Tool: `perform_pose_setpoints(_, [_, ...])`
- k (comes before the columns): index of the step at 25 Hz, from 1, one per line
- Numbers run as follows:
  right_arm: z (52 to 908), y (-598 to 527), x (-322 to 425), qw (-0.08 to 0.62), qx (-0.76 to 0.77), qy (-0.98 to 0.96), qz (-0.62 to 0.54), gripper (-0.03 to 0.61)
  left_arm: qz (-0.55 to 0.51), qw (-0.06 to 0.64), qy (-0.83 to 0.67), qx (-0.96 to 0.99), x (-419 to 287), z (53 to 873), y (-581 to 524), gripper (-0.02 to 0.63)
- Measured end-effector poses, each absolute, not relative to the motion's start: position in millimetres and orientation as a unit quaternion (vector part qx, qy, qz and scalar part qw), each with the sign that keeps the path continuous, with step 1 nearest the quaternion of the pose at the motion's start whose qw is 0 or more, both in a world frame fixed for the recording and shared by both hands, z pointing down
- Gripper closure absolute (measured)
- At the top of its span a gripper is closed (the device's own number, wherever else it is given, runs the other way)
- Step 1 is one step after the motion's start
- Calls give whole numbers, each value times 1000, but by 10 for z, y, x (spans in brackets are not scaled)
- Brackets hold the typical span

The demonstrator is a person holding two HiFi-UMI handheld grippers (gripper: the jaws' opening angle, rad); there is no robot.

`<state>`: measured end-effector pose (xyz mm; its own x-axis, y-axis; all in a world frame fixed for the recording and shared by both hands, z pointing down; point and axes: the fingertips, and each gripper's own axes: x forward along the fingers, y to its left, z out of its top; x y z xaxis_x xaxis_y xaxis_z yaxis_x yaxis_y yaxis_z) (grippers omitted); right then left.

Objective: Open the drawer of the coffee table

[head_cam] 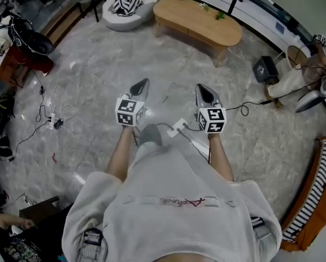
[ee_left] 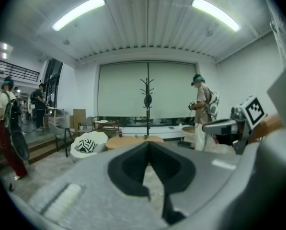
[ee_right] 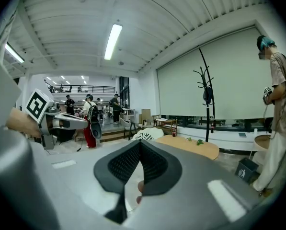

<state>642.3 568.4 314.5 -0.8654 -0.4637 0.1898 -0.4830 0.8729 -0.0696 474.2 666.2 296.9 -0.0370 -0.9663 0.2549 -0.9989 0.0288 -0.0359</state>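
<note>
— Where is the coffee table sitting relative to your fingers?

— I'm holding both grippers out in front of me, side by side. The left gripper [head_cam: 144, 81] is showing its fingers pressed together with nothing between them. The right gripper [head_cam: 202, 86] is looking the same, fingers together and empty. The coffee table [head_cam: 198, 19] is standing well ahead of both tips, well apart from them and roughly in line with the right one. It's a rounded wooden top on legs, with a small green plant [head_cam: 220, 15] on it. I'm not making out the drawer from this far back.

— And the floor and room?

— I'm looking down at a grey marbled floor [head_cam: 97, 64], with cables [head_cam: 53, 119] trailing across it on my left. A white seat [head_cam: 131, 4] carrying a striped cushion is sitting just left of the table, and a black bin [head_cam: 265, 68] is standing off to its right. In the left gripper view, a coat stand [ee_left: 148, 97] is rising behind the table in front of a wide blind, and another person [ee_left: 201, 111] is standing at the right.
</note>
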Motion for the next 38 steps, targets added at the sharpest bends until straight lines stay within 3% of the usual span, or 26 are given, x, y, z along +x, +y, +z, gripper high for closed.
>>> perform_pose_setpoints(21, [3315,5268,6075,91,239,-965,65,574,102,85,-712,689,4433,3120,6244,614])
perform_pose_setpoints(38, [3543,4071,4641,131,261,-954,63,574,70,118,-707,694,2958,3538,5075,614])
